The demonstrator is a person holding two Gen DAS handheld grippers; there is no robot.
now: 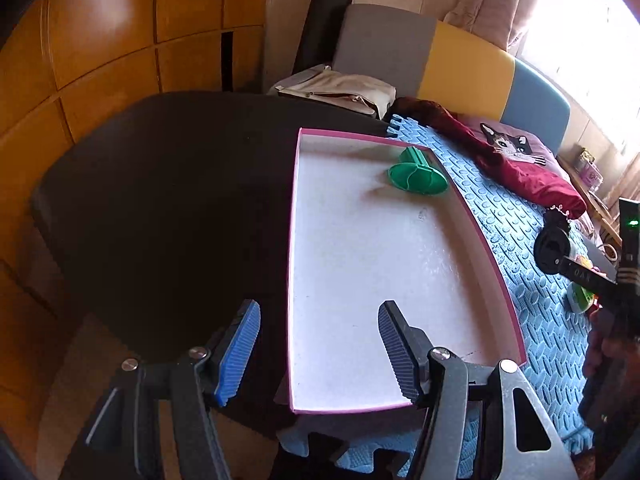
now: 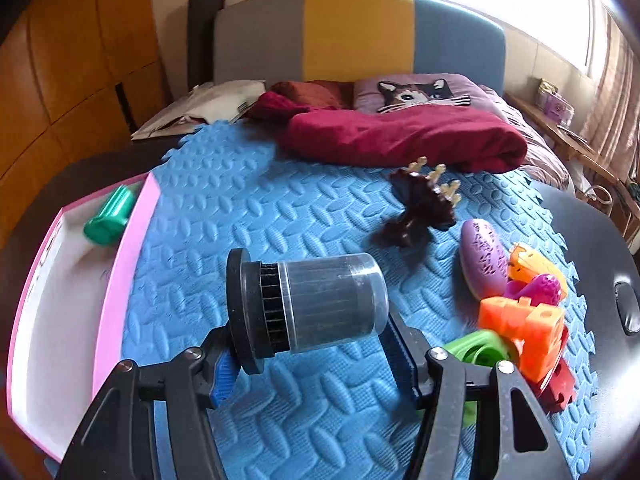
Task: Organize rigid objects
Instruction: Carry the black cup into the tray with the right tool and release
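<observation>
1 green piece (image 1: 416, 174) in tray (image 1: 400, 407); left fingers (image 1: 239, 356) apart, right fingers (image 2: 224, 372) clamp 1 canister (image 2: 308, 306).

**Left gripper wide over the pink-rimmed tray**

The left gripper (image 1: 320, 354) hangs with fingers (image 1: 240, 354) spread apart above the near edge of the tray (image 1: 294, 216). A green piece (image 1: 416, 174) lies at the tray's far corner, beside the blue foam mat (image 1: 520, 248).
</observation>
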